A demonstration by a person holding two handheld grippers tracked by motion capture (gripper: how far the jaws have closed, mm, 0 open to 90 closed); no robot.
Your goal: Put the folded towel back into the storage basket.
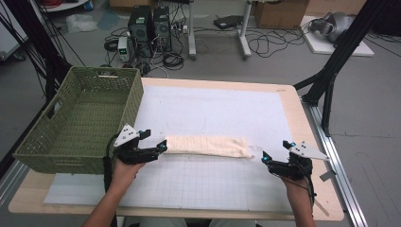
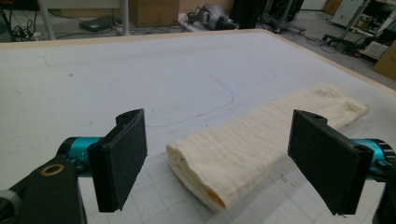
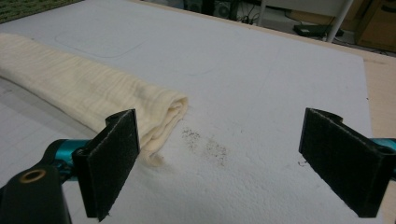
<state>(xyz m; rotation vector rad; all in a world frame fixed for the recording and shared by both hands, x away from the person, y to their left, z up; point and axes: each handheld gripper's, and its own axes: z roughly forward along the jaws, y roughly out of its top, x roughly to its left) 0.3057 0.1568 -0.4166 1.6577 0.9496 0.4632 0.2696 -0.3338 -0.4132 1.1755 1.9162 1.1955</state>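
Now, left gripper (image 1: 162, 144): jaws spread wide, holding nothing, straddling the near end of the folded cream towel (image 1: 207, 145).
Right gripper (image 1: 275, 152): jaws wide apart, empty; the towel's other end lies just ahead, toward its left jaw, not touching.
Towel: flat on the white mat (image 1: 227, 113), stretched between both grippers.
Green basket (image 1: 80, 118): beside the left gripper.

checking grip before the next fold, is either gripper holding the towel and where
Nothing is held. Left gripper is open around the towel end; right gripper is open beside the other.
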